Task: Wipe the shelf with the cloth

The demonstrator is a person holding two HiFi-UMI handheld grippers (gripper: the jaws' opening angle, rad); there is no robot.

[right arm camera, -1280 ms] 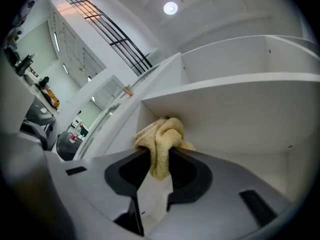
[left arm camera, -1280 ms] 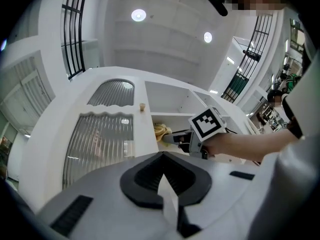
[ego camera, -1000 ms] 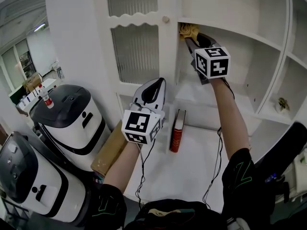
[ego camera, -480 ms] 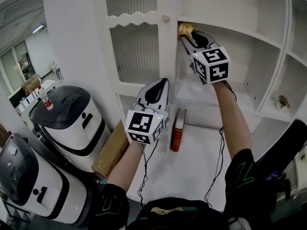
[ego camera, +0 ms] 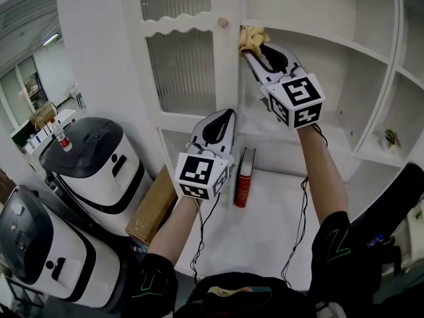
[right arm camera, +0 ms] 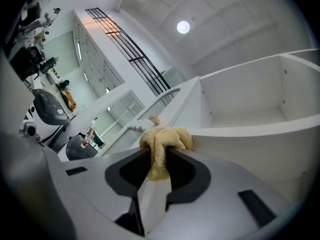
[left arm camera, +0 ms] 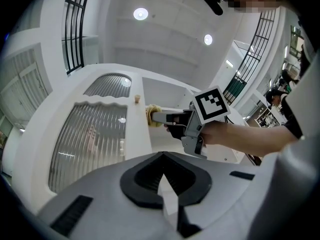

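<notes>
Right now the yellow cloth sits bunched at the left end of the upper shelf, against its front edge and just beside the frame of the cabinet door. The right gripper has its jaws closed on it: one fold is pinched between them and the rest bulges out over the tips. I judge that a wiping stroke is in hand, at the shelf's left corner. The next move probably calls for dragging the cloth to the right along the board with steady pressure (and without loosening the pinch). The right arm is stretched up and forward. The left gripper hangs lower in front of the door, pointing upward, jaws together with nothing between them, above a red book standing on the counter.
</notes>
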